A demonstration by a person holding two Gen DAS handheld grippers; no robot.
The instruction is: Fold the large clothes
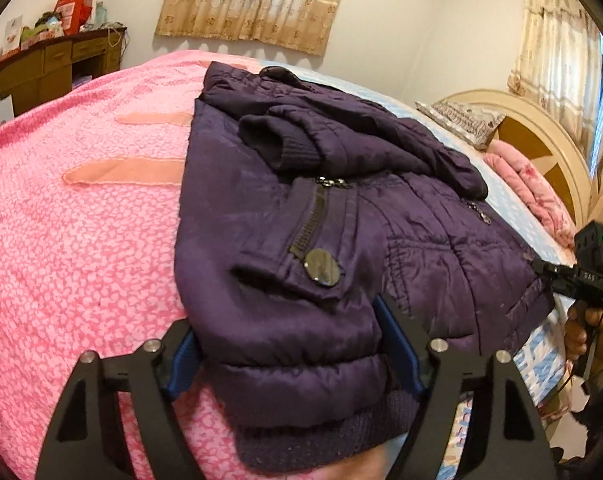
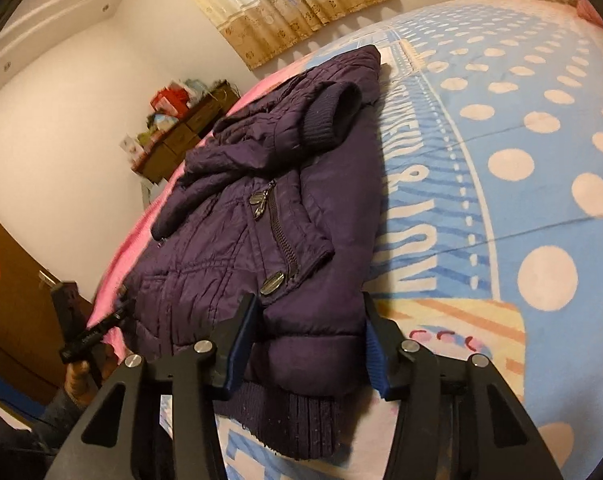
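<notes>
A dark purple padded jacket (image 1: 321, 216) lies on the bed, its sleeves folded in over the front. In the left wrist view my left gripper (image 1: 293, 340) is open, its blue-padded fingers straddling the jacket's bottom left corner near the ribbed hem. In the right wrist view the jacket (image 2: 269, 208) lies ahead, and my right gripper (image 2: 309, 340) is open, its fingers on either side of the bottom right corner. Each gripper shows in the other's view: the right one (image 1: 541, 266) at the jacket's far corner, the left one (image 2: 119, 306) at the left edge.
A pink fleece blanket (image 1: 73, 220) covers the left of the bed, a blue dotted sheet (image 2: 521, 168) the right. A wooden desk (image 1: 57, 64) with clutter stands by the wall. A headboard (image 1: 541, 136), pillow and folded pink quilt lie at the bed's head.
</notes>
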